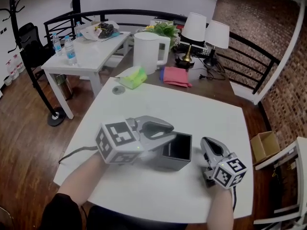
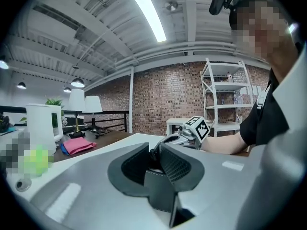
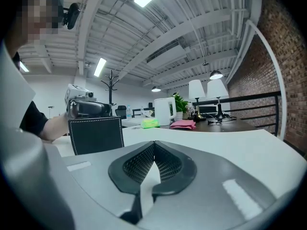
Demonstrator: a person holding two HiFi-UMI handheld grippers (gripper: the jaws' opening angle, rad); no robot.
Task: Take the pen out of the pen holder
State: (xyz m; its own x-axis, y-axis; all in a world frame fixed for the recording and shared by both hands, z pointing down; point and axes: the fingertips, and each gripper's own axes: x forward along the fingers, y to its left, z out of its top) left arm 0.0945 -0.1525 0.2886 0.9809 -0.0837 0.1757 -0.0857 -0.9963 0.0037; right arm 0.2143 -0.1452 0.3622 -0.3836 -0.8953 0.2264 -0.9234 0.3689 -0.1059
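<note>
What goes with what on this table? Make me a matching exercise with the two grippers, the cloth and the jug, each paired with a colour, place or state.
Things:
1. left gripper
2. right gripper
3. cloth
4. jug

Descriptions:
A. pink, on the dark desk
B. shut on nothing, right of the pen holder
C. white, standing upright
D. closed on the pen holder's wall

Pairs: 1-D, 2-B, 3-A, 4-C

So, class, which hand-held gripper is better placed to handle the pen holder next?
Left. The left hand-held gripper has a wall of the pen holder between its jaws. The right hand-held gripper sits shut beside it, holding nothing.
</note>
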